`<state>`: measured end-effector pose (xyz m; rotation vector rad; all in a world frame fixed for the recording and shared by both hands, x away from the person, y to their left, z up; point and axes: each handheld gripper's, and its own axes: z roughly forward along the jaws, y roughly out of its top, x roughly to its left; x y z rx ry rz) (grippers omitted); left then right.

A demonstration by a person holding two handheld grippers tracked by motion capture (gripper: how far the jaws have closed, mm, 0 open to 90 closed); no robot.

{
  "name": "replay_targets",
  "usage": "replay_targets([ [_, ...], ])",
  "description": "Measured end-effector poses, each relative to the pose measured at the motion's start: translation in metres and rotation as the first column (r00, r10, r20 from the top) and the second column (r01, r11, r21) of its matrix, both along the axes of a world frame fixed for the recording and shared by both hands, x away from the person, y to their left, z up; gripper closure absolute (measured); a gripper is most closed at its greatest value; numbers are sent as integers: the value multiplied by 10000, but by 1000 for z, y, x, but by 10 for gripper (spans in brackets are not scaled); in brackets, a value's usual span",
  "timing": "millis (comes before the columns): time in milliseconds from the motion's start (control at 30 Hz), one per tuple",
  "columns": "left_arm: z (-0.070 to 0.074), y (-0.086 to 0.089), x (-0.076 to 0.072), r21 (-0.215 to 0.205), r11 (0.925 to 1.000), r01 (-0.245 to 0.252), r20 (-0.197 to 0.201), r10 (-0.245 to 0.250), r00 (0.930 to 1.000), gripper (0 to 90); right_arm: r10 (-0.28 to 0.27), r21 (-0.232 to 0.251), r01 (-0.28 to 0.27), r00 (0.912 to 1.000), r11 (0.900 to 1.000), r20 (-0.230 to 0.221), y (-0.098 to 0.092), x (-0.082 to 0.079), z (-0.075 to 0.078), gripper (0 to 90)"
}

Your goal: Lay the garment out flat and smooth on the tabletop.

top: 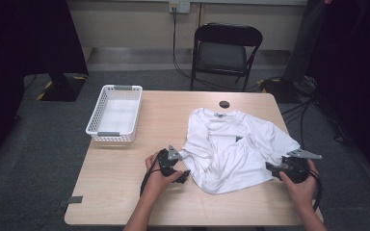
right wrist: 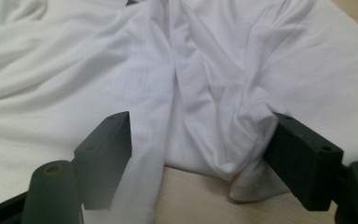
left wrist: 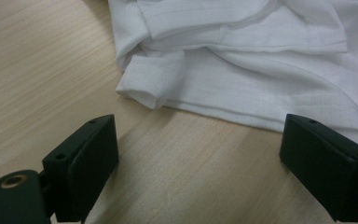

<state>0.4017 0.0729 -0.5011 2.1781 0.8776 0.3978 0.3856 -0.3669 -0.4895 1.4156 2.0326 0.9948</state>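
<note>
A white T-shirt (top: 231, 149) lies crumpled on the right half of the wooden table (top: 125, 178), collar toward the far edge. My left gripper (top: 184, 175) rests low at the shirt's near left edge. In the left gripper view it (left wrist: 198, 161) stands open over bare wood, just short of a rolled sleeve cuff (left wrist: 151, 81). My right gripper (top: 270, 168) sits at the shirt's right hem. Its jaws (right wrist: 200, 149) are wide apart, with a loose fold of the shirt (right wrist: 214, 116) lying between them and bunched against the right jaw.
A white plastic basket (top: 114, 114) stands at the table's far left with nothing in it. A small black round disc (top: 224, 104) sits near the far edge. Behind the table stands a black folding chair (top: 224, 50), with cables on the floor.
</note>
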Motion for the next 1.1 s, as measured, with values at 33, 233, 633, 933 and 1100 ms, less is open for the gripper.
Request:
replay_targets([
  [33, 0, 0, 0, 3, 10000, 2, 1, -2, 10000, 109, -14, -119, 13, 10000, 9999, -81, 3, 1, -3, 234],
  [233, 0, 0, 0, 9, 10000, -8, 1, 8, 10000, 110, -299, 671, 297, 9995, 9973, 23, -17, -2, 0, 255],
  [633, 0, 0, 0, 5, 10000, -6, -2, 6, 10000, 109, -1396, 294, 1400, 9901, 9897, -159, -52, -9, 1, 542],
  [933, 0, 0, 0, 9, 10000, -8, -4, 8, 10000, 109, -979, -691, 950, 9944, 9931, -399, -46, -2, -2, 872],
  [1100, 0, 0, 0, 10, 10000, -10, -8, 10, 10000, 109, -1971, -855, 1936, 9798, 9774, -347, -68, -11, 7, 884],
])
